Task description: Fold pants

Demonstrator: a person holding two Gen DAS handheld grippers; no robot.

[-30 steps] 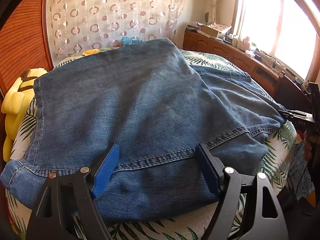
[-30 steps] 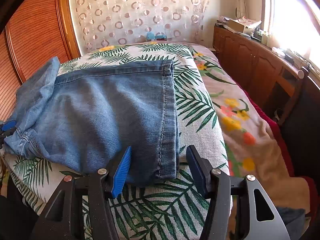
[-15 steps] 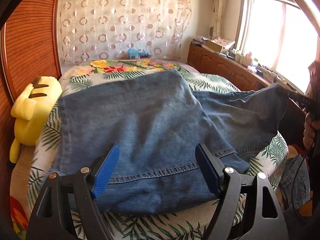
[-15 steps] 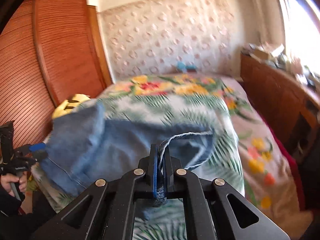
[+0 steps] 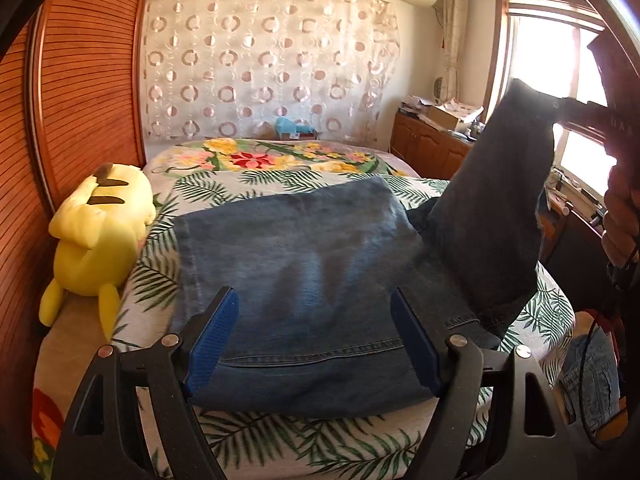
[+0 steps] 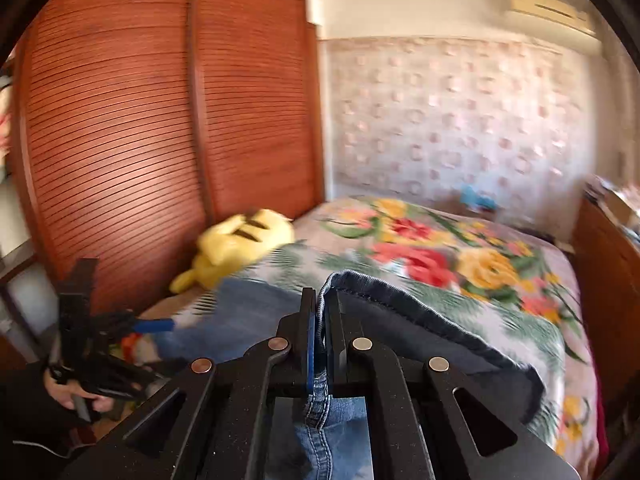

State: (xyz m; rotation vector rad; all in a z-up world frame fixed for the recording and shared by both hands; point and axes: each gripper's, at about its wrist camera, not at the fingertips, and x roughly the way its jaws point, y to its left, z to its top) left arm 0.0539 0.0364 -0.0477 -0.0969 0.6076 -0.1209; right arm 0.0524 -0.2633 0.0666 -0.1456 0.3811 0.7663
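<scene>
Jeans point(image 5: 304, 264) lie on a floral bed point(image 5: 280, 176). The right gripper point(image 6: 319, 332) is clamped on a lifted hem; the left gripper point(image 5: 314, 340) hovers spread wide above the denim.

My left camera looks close over the pants point(image 5: 304, 264) toward the curtained wall point(image 5: 264, 68). My right camera faces the wardrobe point(image 6: 168, 120). Both share the bed point(image 6: 500, 280) and yellow plush point(image 5: 100, 232).

A big bed point(image 5: 280, 436) with a leafy, flowery cover holds blue pants point(image 5: 304, 280) in the middle — and a yellow plush toy point(image 5: 96, 236) lies beside them, near the wooden wall.
</scene>
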